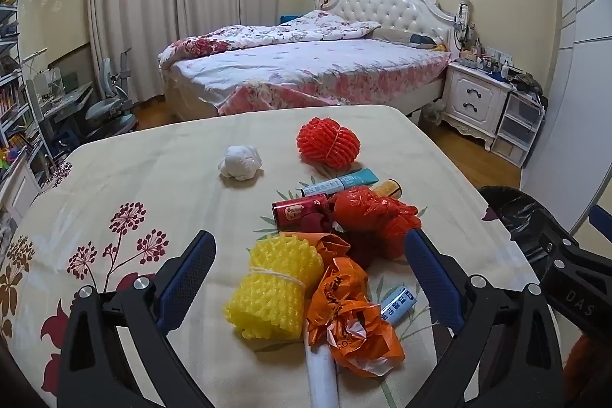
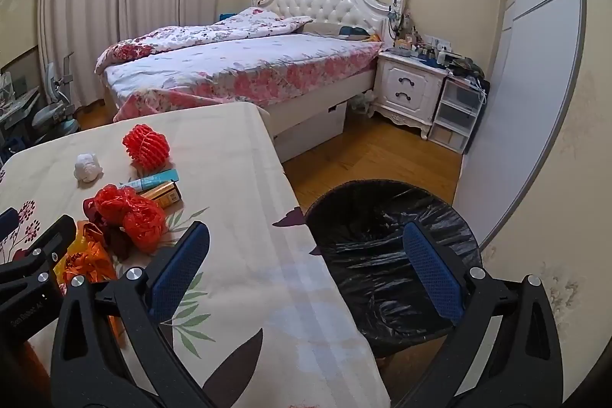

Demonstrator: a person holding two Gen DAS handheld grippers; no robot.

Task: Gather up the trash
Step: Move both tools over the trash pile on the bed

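Note:
A pile of trash lies on the flowered tablecloth (image 1: pixel 134 178): a yellow foam net (image 1: pixel 271 289), an orange plastic bag (image 1: pixel 352 324), a red plastic bag (image 1: pixel 375 213), small tubes and cans (image 1: pixel 344 182), a red foam net (image 1: pixel 329 142) and a white tissue ball (image 1: pixel 241 163). My left gripper (image 1: pixel 308 243) hovers open over the near end of the pile, the yellow net and orange bag between its fingers but untouched. My right gripper (image 2: pixel 306 236) hangs open and empty above the table's right edge and the black-lined bin (image 2: pixel 382 255).
The bin stands on the wooden floor (image 2: pixel 363 155) beside the table's right edge. A bed (image 1: pixel 306 67) and a white nightstand (image 1: pixel 474 98) lie beyond the table. A desk, chair and shelves (image 1: pixel 57 94) fill the left side. A wardrobe (image 2: pixel 543 64) stands at the right.

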